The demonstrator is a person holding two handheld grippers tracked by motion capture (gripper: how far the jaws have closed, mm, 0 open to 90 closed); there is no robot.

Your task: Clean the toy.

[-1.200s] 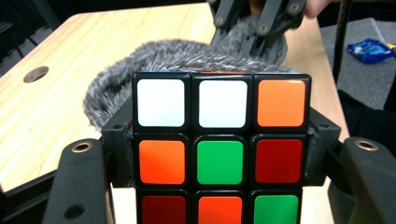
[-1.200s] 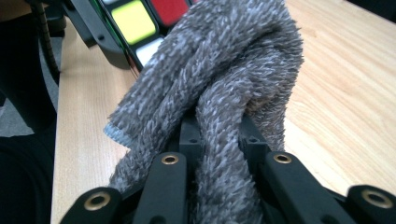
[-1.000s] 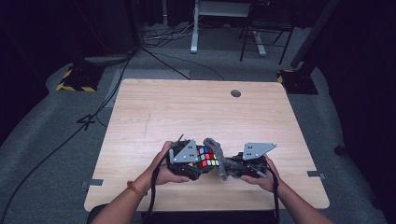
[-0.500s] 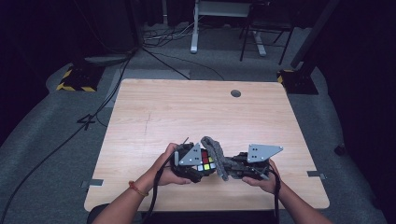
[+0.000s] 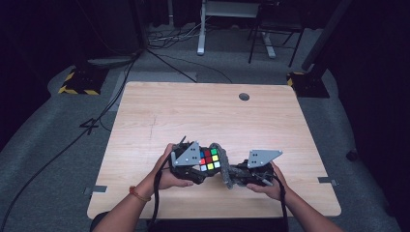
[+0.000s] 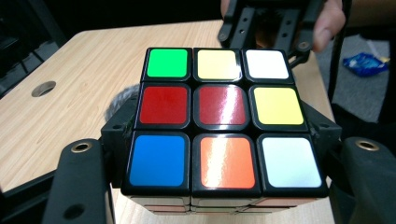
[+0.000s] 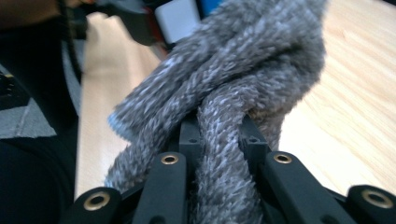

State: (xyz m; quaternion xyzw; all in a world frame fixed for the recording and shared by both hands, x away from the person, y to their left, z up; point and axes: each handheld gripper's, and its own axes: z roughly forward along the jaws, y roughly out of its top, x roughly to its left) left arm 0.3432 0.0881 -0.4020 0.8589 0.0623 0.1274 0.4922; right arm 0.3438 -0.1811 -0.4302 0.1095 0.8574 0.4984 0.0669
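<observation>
A scrambled Rubik's cube (image 5: 209, 158) is held just above the table's front edge, with my left gripper (image 5: 205, 168) shut on its sides. In the left gripper view the cube's (image 6: 224, 119) top face has a red centre, and the black jaws press on it from either side. My right gripper (image 5: 233, 176) is shut on a grey fuzzy cloth (image 5: 223, 164), which lies against the cube's right side. In the right gripper view the cloth (image 7: 224, 93) bunches up between the jaws, with the cube's corner behind it.
The wooden table (image 5: 203, 116) has a round cable hole (image 5: 244, 96) at the back right. On the grey floor beyond it are cables, a desk frame (image 5: 200, 29) and a chair base (image 5: 270, 38). A blue wrapper (image 6: 369, 63) lies on the floor.
The cloth has slid up along the cube's right side and back down a little. The cube has tilted slightly. Both hands stay near the front edge.
</observation>
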